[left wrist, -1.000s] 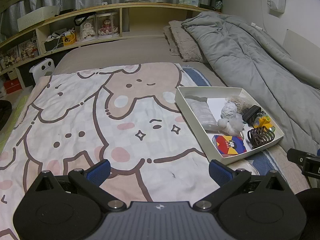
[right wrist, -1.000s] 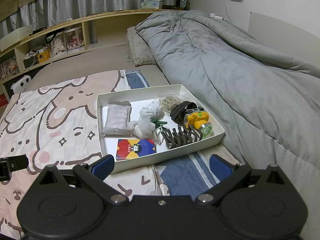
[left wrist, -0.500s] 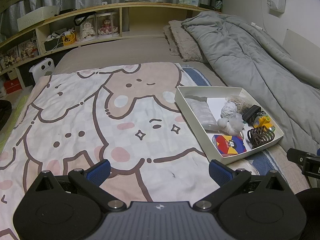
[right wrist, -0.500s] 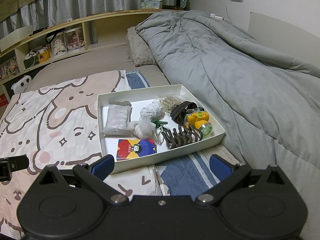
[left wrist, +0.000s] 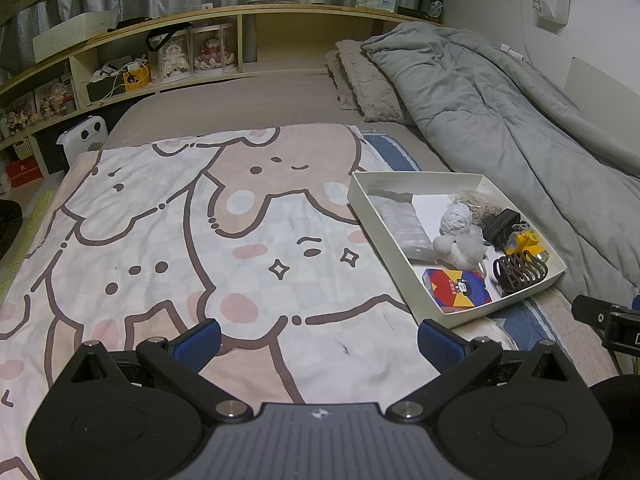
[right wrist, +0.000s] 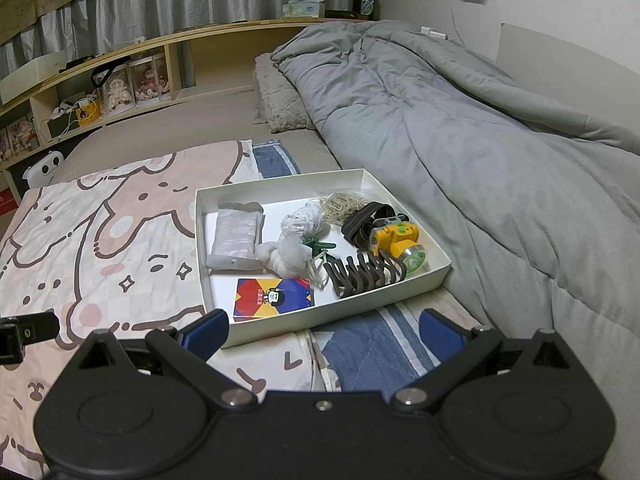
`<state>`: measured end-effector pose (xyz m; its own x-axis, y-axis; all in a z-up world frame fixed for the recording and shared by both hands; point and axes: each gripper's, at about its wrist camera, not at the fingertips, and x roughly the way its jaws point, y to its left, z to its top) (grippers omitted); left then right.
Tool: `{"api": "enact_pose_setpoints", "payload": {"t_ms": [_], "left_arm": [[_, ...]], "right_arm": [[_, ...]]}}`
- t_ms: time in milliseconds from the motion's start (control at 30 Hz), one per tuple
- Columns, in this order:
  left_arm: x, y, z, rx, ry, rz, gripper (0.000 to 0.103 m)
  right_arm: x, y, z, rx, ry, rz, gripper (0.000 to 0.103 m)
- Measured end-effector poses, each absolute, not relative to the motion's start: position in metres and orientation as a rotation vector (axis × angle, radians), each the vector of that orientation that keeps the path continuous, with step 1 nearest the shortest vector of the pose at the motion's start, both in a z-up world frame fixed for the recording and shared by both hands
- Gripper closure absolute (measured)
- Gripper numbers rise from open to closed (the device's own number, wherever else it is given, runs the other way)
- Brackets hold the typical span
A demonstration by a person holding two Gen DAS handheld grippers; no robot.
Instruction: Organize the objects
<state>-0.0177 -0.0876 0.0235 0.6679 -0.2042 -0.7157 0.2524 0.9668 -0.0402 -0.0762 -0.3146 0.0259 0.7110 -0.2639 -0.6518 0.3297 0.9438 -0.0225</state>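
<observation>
We see a bed covered by a cartoon-bunny blanket point(left wrist: 168, 240), with a shallow white box point(right wrist: 432, 276) resting on it beside a grey quilt point(right wrist: 480, 152). Our left gripper point(left wrist: 318, 338) hovers over the blanket with its blue-padded jaws spread wide and nothing between them; the box lies at about 2 o'clock from it. Our right gripper point(right wrist: 326, 330) is also spread wide and empty, with the box straight ahead at 12 o'clock, its near wall just past the fingertips.

Inside the box, in the right wrist view, a colourful card pack point(right wrist: 273, 297) lies at 7 o'clock, a grey sealed pouch point(right wrist: 234, 240) at 10 o'clock, and a brown claw hair clip point(right wrist: 366, 274) at 5 o'clock. A yellow headlamp point(right wrist: 396, 240) with a dark strap sits at 3 o'clock, a tangle of tan rubber bands point(right wrist: 344, 202) at 1 o'clock, and white bundled cloth point(right wrist: 294, 248) fills the middle, touching a green clip point(right wrist: 320, 245).

A wooden shelf point(left wrist: 280, 12) runs behind the bed.
</observation>
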Motion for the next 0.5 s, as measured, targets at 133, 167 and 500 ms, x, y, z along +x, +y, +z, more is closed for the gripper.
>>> {"api": "enact_pose_setpoints", "payload": {"t_ms": [133, 167, 500], "left_arm": [[-0.0183, -0.0881, 0.0234, 0.064, 0.800, -0.259, 0.000], [-0.0179, -0.0878, 0.0232, 0.064, 0.800, -0.260, 0.000], [-0.0197, -0.0898, 0.0206, 0.065, 0.804, -0.270, 0.000]], "right_arm": [[-0.0761, -0.3145, 0.0259, 0.098, 0.707, -0.330, 0.000], [-0.0761, -0.3149, 0.0259, 0.097, 0.707, -0.330, 0.000], [-0.0759, -0.3153, 0.0260, 0.100, 0.707, -0.329, 0.001]]}}
